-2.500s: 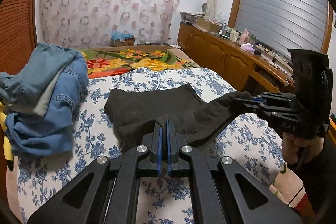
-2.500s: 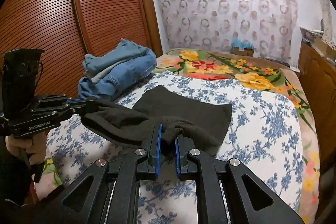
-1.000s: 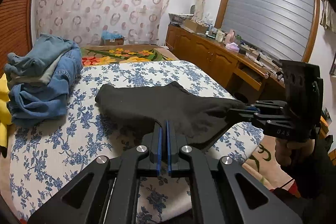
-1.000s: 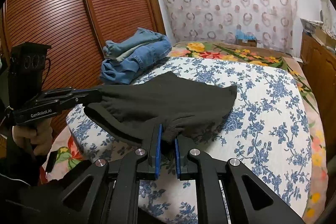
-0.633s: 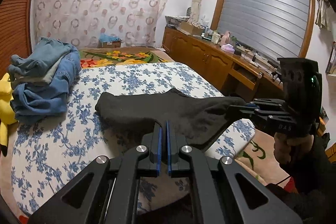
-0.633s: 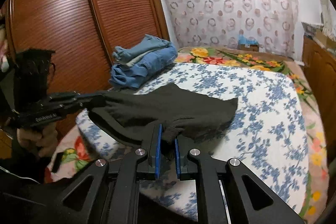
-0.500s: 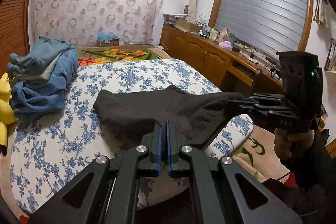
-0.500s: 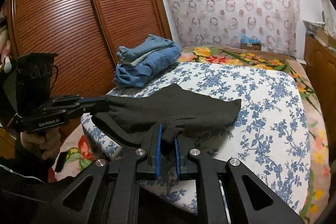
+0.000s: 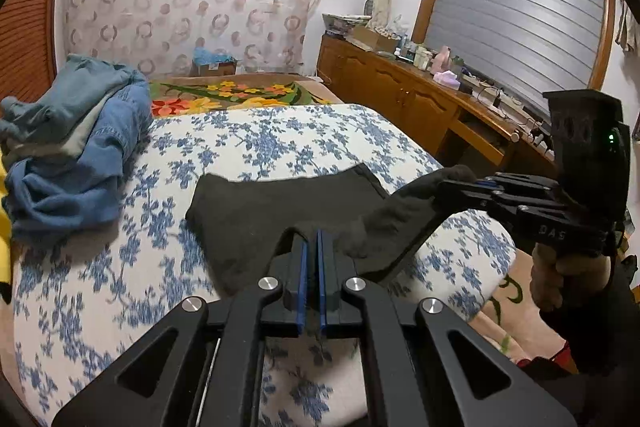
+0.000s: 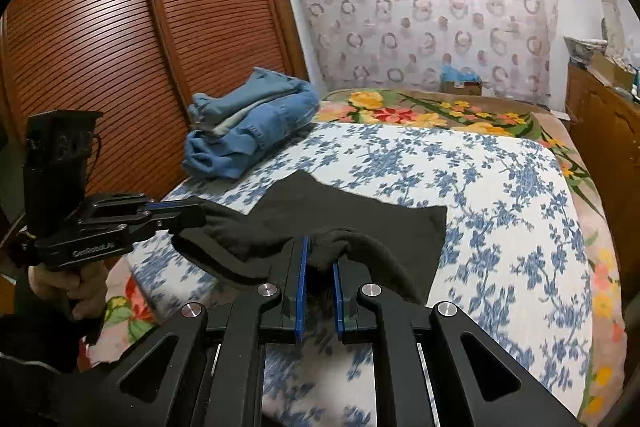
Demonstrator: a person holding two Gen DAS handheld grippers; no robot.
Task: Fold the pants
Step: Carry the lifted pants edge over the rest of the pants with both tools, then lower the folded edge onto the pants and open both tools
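Dark grey pants lie folded on the blue-flowered bedspread, their far part flat and the near edge lifted. My left gripper is shut on the near edge of the cloth. In the same view my right gripper pinches the other near corner off to the right, above the bed's side. In the right wrist view the pants bunch between the blue pads of my right gripper, shut on them. My left gripper holds the left corner there.
A pile of blue jeans sits at the far left of the bed, by the slatted wooden wardrobe. A bright flowered blanket covers the bed's head. A cluttered wooden sideboard runs along the right wall.
Both grippers, still shut on the pants' near edge, drew back towards the foot of the bed and then came forward a little. The cloth's far part shifted on the bedspread with them.
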